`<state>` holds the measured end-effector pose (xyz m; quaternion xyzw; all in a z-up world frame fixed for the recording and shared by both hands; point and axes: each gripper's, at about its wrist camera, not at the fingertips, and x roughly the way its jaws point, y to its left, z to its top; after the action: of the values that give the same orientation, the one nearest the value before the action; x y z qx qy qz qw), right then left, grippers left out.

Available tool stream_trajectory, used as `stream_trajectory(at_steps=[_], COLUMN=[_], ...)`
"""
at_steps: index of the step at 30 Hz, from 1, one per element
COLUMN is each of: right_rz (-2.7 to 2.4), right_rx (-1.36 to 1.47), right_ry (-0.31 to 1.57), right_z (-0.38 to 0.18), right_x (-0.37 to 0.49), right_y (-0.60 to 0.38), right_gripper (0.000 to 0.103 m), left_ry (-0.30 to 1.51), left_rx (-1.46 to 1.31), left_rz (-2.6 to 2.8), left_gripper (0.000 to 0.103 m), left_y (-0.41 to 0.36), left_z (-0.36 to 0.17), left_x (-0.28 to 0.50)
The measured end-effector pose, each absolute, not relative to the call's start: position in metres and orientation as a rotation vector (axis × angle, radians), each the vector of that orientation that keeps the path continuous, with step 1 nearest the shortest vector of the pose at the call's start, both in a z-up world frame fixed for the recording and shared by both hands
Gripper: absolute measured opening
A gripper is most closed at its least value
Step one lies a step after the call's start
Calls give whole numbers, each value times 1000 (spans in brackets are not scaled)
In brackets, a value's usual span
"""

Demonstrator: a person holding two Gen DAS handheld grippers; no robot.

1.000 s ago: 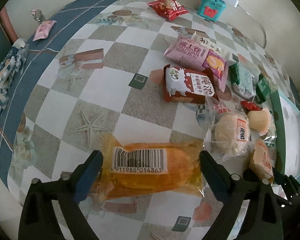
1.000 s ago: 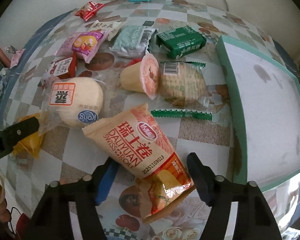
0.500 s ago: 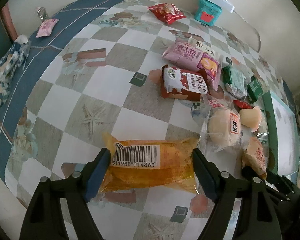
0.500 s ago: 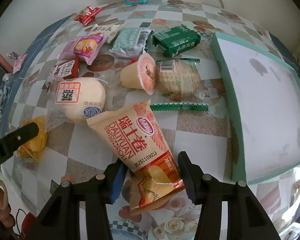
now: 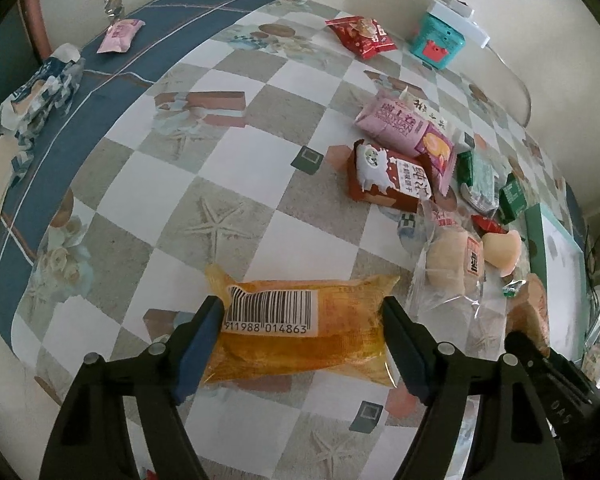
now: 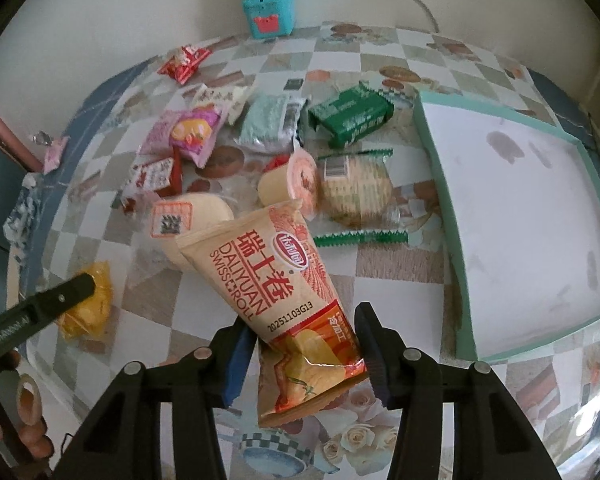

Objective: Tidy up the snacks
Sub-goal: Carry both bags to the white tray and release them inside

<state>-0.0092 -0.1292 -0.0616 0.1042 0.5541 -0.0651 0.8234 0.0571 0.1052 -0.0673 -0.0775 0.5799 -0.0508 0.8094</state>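
Here, left jaws clamp the yellow barcode-labelled packet (image 5: 300, 332); right jaws clamp the orange Swiss-roll pack (image 6: 284, 304).

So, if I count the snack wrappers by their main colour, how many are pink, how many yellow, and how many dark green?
Pink: 2, the large pink packet and the small pink packet
Yellow: 1, the yellow packet
Dark green: 1, the dark green packet
Total: 4

Right gripper (image 6: 306, 346) jaws clamp swiss roll pack (image 6: 276, 288), tilted above tabletop (image 6: 396, 268); green-rimmed tray (image 6: 436, 184) right.
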Motion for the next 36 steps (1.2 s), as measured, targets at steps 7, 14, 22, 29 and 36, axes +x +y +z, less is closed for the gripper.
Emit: stream_trajectory(at_steps=[7, 14, 22, 29, 36], right_rz=[-170, -217, -326, -439, -526], right_rx=[273, 331, 399, 417, 435], right_ry=[1144, 1110, 1105, 1138, 1176], right_z=[-50, -41, -37, -49, -64], right_x=[5, 8, -1, -17, -36], right_y=[-140, -166, -234, -304, -364], right_gripper=[52, 52, 52, 52, 52], left_ry=[1217, 1169, 1148, 1157, 1184], left_rx=[-186, -201, -143, -54, 59], left_rz=[-116, -145, -273, -402, -510], left_gripper=[80, 80, 80, 80, 80], left_y=[108, 93, 20, -68, -154], left_z=[-55, -23, 5, 12, -3], left_x=[57, 67, 80, 82, 75])
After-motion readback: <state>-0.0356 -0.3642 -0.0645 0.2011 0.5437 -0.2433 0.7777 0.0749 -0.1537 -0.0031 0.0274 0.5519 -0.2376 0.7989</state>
